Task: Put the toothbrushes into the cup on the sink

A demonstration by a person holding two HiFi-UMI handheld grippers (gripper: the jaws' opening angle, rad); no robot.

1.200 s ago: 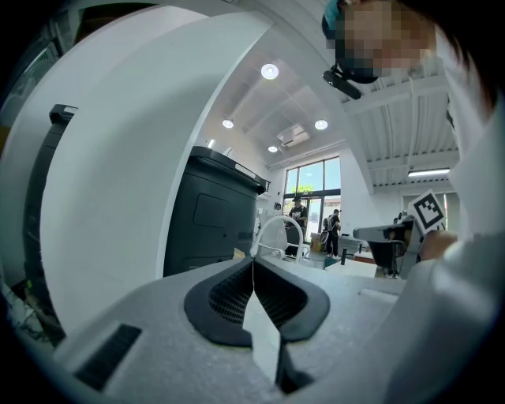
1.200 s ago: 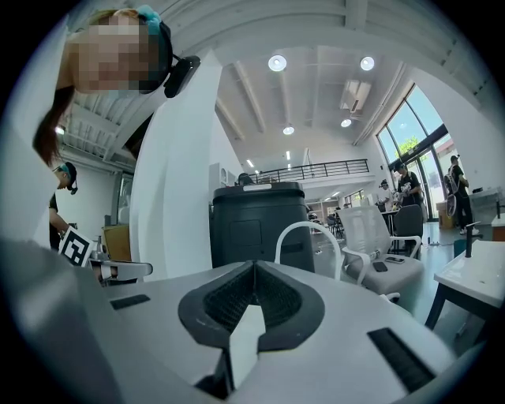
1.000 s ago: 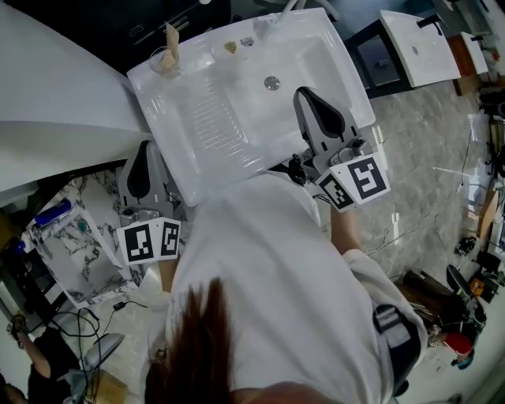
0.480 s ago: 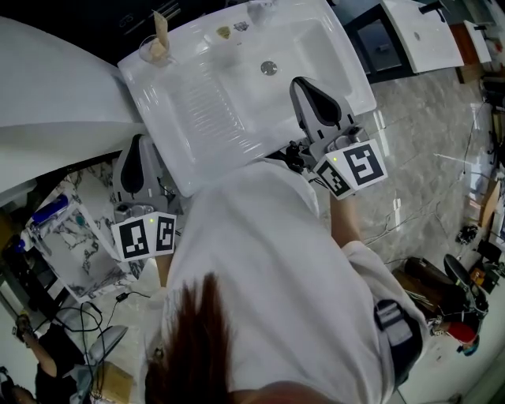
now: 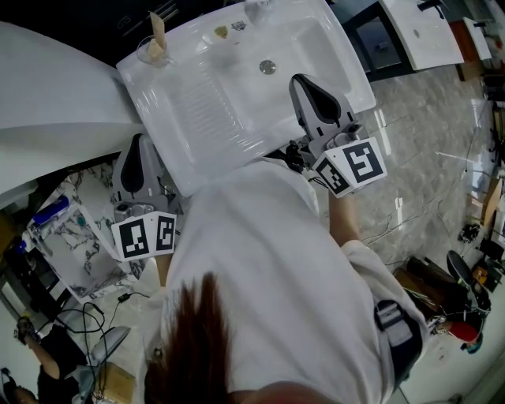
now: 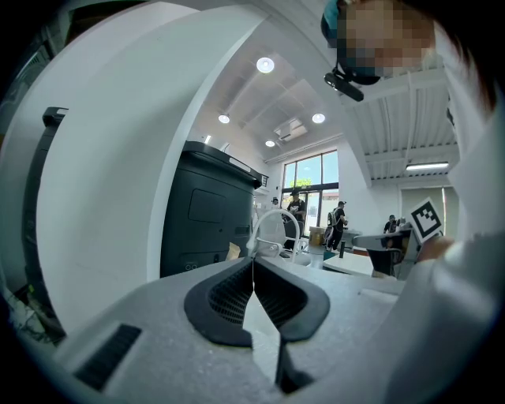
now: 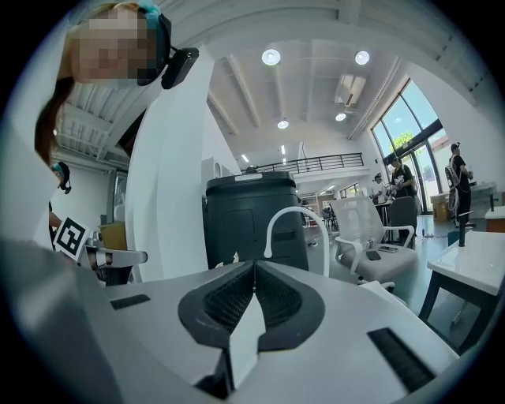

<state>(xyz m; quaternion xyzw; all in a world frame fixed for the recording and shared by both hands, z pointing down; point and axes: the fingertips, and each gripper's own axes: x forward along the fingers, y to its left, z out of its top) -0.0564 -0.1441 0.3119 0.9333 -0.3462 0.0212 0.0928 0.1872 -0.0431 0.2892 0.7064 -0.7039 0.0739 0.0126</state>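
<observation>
Jaws of your left gripper (image 5: 140, 160) were closed on nothing at lower left, beside the sink (image 5: 207, 109). The cup (image 5: 151, 52) stood on its upper-left corner. Your right gripper (image 5: 313, 101), likewise closed and empty, hung over the sink's right side.

- A white sink (image 5: 207, 118) carries everything: a ribbed draining board on its left, a round drain (image 5: 268, 67) in the basin.
- A clear cup (image 5: 148, 52) stands on its far left corner (something beige sticks out of it).
- Two small objects (image 5: 222, 32) lie on the back rim near the faucet (image 5: 256, 9).
</observation>
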